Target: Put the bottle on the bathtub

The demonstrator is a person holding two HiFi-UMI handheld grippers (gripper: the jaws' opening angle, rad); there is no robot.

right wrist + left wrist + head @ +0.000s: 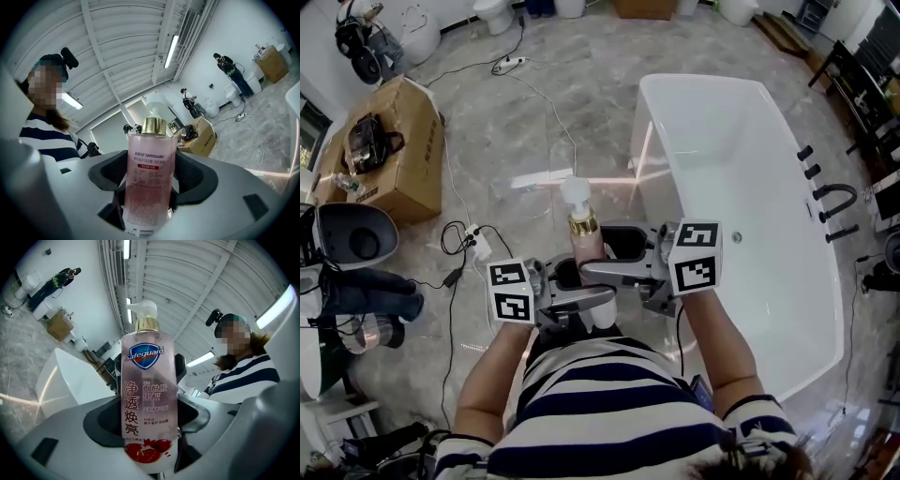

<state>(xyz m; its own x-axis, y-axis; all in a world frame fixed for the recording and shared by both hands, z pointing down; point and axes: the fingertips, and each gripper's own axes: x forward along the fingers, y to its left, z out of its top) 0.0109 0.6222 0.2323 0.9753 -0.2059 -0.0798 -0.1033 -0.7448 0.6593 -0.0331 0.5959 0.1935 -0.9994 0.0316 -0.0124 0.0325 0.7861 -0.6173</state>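
A pink Safeguard pump bottle (pixel 585 242) with a gold collar and white pump is held upright in front of the person, just left of the white bathtub (pixel 741 131). Both grippers are shut on it from opposite sides. My left gripper (pixel 570 278) clamps the lower body; in the left gripper view the front label of the bottle (pixel 147 394) fills the gap of that gripper (pixel 149 430). My right gripper (pixel 623 248) holds the bottle from the tub side; the right gripper view shows the bottle's (pixel 149 178) back label inside this gripper (pixel 147 190).
A cardboard box (pixel 394 155) stands at the left, with cables and a power strip (pixel 478 246) on the marble floor. A toilet (pixel 352 239) is at the far left. Black tap fittings (pixel 830 202) stand along the tub's right rim.
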